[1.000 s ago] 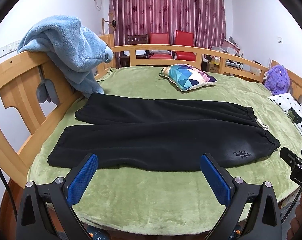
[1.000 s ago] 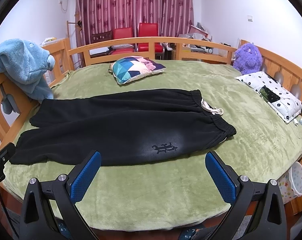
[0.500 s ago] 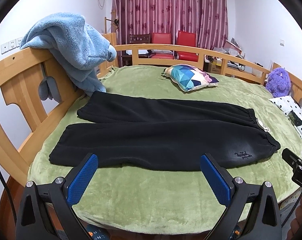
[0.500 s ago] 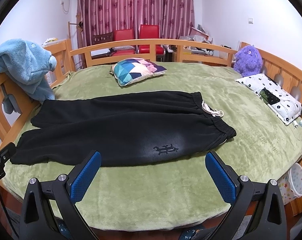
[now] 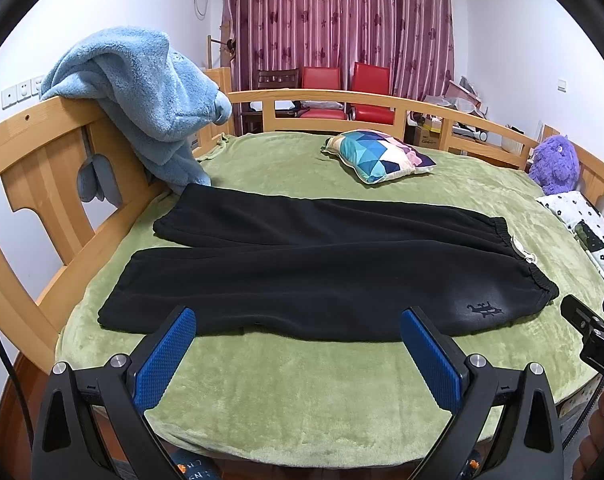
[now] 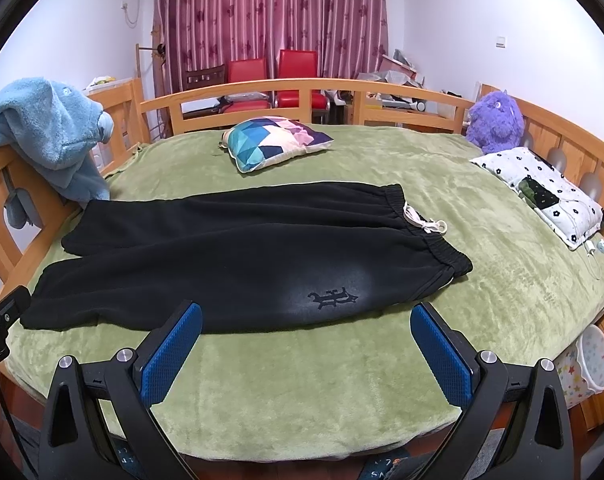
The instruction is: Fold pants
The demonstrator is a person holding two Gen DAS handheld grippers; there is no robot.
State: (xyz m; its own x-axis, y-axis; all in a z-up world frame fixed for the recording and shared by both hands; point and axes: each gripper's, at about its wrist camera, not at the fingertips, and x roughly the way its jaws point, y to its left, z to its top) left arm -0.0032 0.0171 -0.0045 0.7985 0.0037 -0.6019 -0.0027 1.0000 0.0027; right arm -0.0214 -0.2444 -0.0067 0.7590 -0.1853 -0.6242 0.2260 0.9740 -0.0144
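Observation:
Black pants [image 5: 325, 276] lie flat on the green blanket [image 5: 302, 400], legs to the left, elastic waistband with a white drawstring [image 6: 423, 224] to the right. They also show in the right wrist view [image 6: 238, 264], with a dark emblem [image 6: 333, 298] near the front edge. My left gripper [image 5: 298, 344] is open and empty, above the blanket just short of the pants' near edge. My right gripper [image 6: 305, 340] is open and empty, in front of the emblem. The right gripper's tip shows at the right edge of the left wrist view [image 5: 589, 328].
A wooden bed rail [image 5: 42, 168] rings the bed, with a blue fleece garment [image 5: 142, 100] draped on it at the left. A colourful pillow [image 6: 274, 142] lies beyond the pants. A purple plush toy [image 6: 495, 120] and a flowered white pillow [image 6: 541, 192] are at the right.
Both grippers have edged slightly nearer the bed and the view has risen a little. The pants have not moved. Both grippers stay open.

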